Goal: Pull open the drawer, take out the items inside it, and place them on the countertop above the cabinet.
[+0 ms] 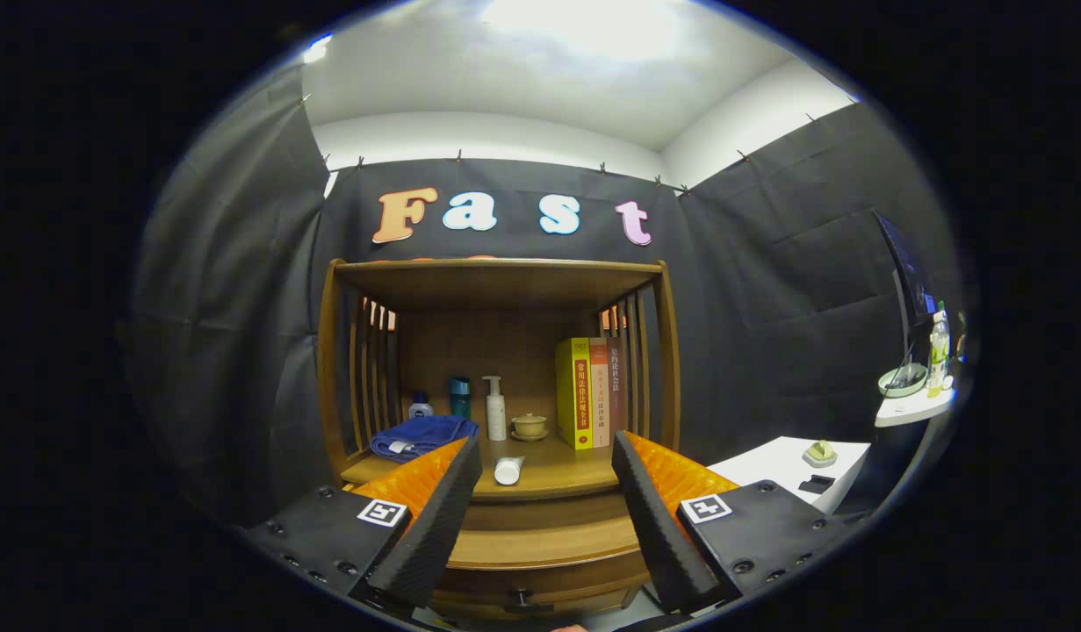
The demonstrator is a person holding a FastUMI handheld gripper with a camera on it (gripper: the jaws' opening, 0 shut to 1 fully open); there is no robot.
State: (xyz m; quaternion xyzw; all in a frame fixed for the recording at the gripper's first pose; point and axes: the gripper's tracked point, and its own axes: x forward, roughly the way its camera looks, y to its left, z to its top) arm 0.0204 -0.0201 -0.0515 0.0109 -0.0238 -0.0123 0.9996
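Observation:
A wooden cabinet (505, 290) stands against the booth wall, straight ahead of my gripper (547, 448). The gripper is open, with nothing between its fingers. Its countertop (566, 478) shows in the gap between them. On the countertop a white tube (508, 470) lies on its side near the front edge, just ahead of the left fingertip. Below the countertop is the drawer front (549, 579) with a dark handle (522, 602), low between the fingers. The drawer's inside is hidden.
Further back on the countertop are a folded blue towel (417, 436), two small bottles (442, 399), a white pump bottle (495, 408), a lidded cup on a saucer (529, 427) and upright books (590, 392). A white table (781, 465) with small objects stands to the right.

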